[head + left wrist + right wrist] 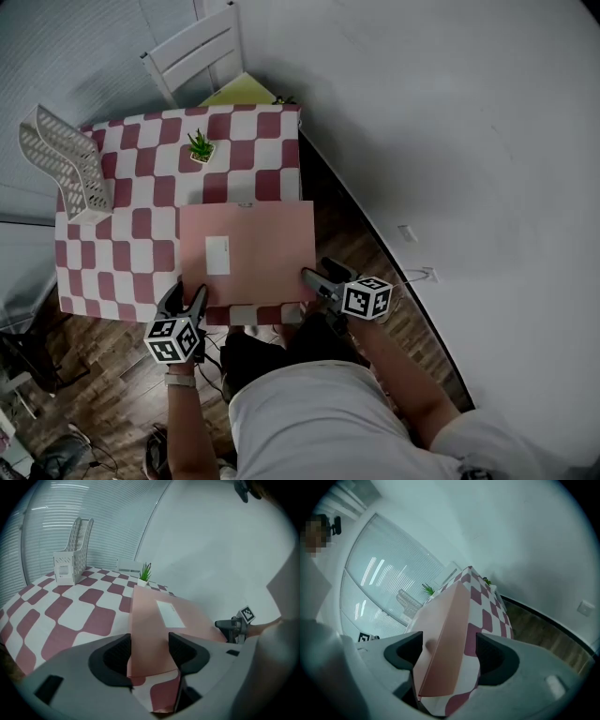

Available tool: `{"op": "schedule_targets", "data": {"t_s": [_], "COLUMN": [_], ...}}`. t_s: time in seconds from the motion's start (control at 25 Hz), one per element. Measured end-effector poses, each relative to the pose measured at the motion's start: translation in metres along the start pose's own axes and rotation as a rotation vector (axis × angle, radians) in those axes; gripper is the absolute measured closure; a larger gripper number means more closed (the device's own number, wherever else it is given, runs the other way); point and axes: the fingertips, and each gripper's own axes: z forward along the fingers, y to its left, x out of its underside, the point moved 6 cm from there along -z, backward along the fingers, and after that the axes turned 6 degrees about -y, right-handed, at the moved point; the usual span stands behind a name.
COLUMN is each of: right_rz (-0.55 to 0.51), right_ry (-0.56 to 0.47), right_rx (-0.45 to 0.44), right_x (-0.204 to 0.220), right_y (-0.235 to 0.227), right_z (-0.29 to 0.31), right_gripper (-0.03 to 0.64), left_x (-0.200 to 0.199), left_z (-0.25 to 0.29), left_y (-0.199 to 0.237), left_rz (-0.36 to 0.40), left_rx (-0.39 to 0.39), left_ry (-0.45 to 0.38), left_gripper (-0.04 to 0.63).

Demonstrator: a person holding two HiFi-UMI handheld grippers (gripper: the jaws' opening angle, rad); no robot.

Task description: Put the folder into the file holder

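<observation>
A pink folder with a white label lies flat on the checkered table, its right part over the table's right edge. The white mesh file holder stands at the far left corner, far from both grippers. My left gripper is at the folder's near left corner; in the left gripper view its jaws stand apart with the folder in the gap. My right gripper is at the near right edge. It is open around the folder's edge, and cloth shows beside the right pad.
A small potted plant stands behind the folder, near the table's far edge. A white chair with something yellow on its seat is beyond the table. A white wall runs along the right, with wood floor between it and the table.
</observation>
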Motion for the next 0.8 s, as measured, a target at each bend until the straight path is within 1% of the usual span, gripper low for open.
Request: {"op": "schedule_targets", "data": {"t_s": [0.2, 0.4, 0.56, 0.64, 0.72, 0.8], "right_rz": [0.100, 0.198, 0.302, 0.372, 0.457, 0.575], "right_ry": [-0.033, -0.099, -0.154, -0.176, -0.209, -0.267], "right_rx": [-0.016, -0.026, -0.042, -0.053, -0.094, -0.198], "right_x": [0.006, 0.018, 0.028, 0.033, 0.037, 0.036], "right_y": [-0.015, -0.023, -0.031, -0.035, -0.033, -0.025], "right_z": [-0.016, -0.029, -0.033, -0.032, -0.029, -0.022], "right_gripper": [0.258, 0.255, 0.249, 0.247, 0.245, 0.245], "left_x": [0.002, 0.010, 0.016, 0.018, 0.020, 0.021], "left_z": [0.008, 0.012, 0.011, 0.010, 0.008, 0.006], "left_y": [-0.020, -0.042, -0.056, -0.061, -0.065, -0.067], "left_rz": [-0.014, 0.006, 0.021, 0.032, 0.050, 0.069], "left_rx": [0.000, 0.029, 0.040, 0.046, 0.052, 0.053], "left_ry": [0.010, 0.032, 0.047, 0.053, 0.057, 0.068], "left_gripper": [0.354, 0.354, 0.354, 0.354, 0.354, 0.353]}}
